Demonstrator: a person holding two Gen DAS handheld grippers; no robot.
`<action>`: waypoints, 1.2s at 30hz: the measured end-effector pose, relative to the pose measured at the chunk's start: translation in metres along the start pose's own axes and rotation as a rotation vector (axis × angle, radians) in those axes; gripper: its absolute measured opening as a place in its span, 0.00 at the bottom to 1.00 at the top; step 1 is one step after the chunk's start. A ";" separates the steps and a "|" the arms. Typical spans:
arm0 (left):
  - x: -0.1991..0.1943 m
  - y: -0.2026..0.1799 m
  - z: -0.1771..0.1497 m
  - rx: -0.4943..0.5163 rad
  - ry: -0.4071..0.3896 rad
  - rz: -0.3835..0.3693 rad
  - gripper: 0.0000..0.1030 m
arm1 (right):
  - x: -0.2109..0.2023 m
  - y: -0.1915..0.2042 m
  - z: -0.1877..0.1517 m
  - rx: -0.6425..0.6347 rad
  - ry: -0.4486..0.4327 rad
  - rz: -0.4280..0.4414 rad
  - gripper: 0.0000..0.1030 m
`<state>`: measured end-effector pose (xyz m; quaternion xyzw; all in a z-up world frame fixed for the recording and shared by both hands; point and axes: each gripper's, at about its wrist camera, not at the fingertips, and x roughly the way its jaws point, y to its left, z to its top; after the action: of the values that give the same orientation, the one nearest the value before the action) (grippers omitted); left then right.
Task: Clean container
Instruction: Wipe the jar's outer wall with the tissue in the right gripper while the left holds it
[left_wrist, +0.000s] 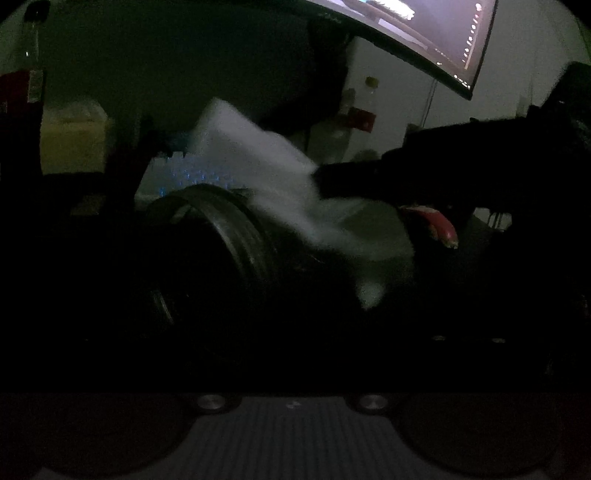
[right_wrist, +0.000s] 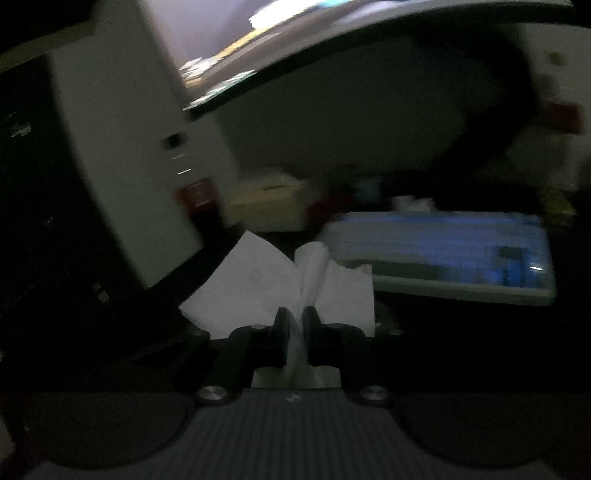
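Note:
The left wrist view is very dark. A dark round container (left_wrist: 229, 236) with a ribbed rim lies on its side low in the middle. My left gripper's fingers are lost in the darkness; none meet in the middle, so the jaws stand wide with the container between them. From the right, my right gripper (left_wrist: 325, 177) reaches in, shut on a white tissue (left_wrist: 258, 162) that hangs over the container's rim. In the right wrist view the right gripper (right_wrist: 297, 314) pinches the crumpled tissue (right_wrist: 258, 284) between its black fingers.
A curved monitor (left_wrist: 424, 33) hangs above. A keyboard (right_wrist: 443, 254) with blue backlight lies behind the container. A white computer tower (right_wrist: 122, 147) stands at the left. Bottles (left_wrist: 365, 110) and a yellow box (left_wrist: 74, 144) stand at the back. A red curved object (left_wrist: 432, 221) lies under the right gripper.

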<state>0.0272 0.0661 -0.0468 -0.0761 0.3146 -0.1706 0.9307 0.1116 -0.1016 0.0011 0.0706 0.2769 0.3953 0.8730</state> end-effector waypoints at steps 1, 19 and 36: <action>0.000 0.004 0.002 -0.016 0.007 -0.015 1.00 | 0.001 0.002 0.000 -0.001 0.008 0.031 0.12; -0.003 0.008 -0.004 0.005 0.062 -0.139 1.00 | -0.007 0.004 -0.004 -0.034 0.002 0.009 0.11; -0.002 -0.003 -0.010 0.045 0.070 -0.138 1.00 | -0.018 -0.016 0.004 0.001 0.045 -0.135 0.16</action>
<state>0.0191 0.0637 -0.0530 -0.0707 0.3370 -0.2438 0.9066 0.1143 -0.1255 0.0067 0.0433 0.3010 0.3367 0.8911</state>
